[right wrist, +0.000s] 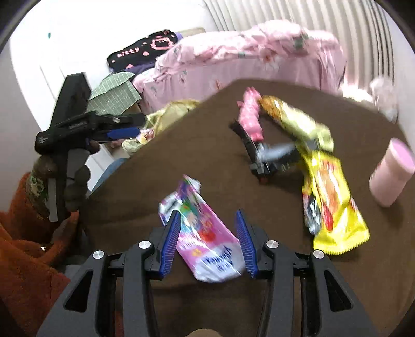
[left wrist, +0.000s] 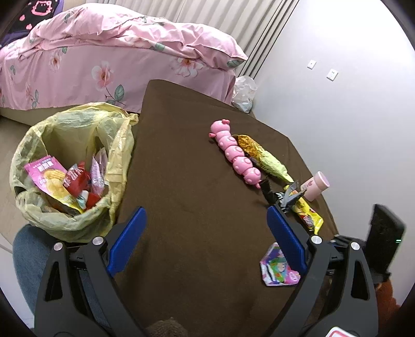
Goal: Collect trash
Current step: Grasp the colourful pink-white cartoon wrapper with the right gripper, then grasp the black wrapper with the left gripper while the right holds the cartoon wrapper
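Right wrist view: the right gripper (right wrist: 207, 241) is partly open, its pads on either side of a pink wrapper (right wrist: 199, 233) lying flat near the desk's (right wrist: 181, 145) near edge; whether they touch it I cannot tell. A yellow wrapper (right wrist: 332, 197) lies toward the right edge. The left gripper (left wrist: 205, 233) is wide open and empty, beside the bin bag (left wrist: 75, 166) off the desk's left edge.

Wrappers (left wrist: 62, 184) in yellow bin bag (left wrist: 77, 124)

Pink floral bed (left wrist: 103, 59), white wall (left wrist: 337, 90), pale curtain (right wrist: 298, 15) behind.
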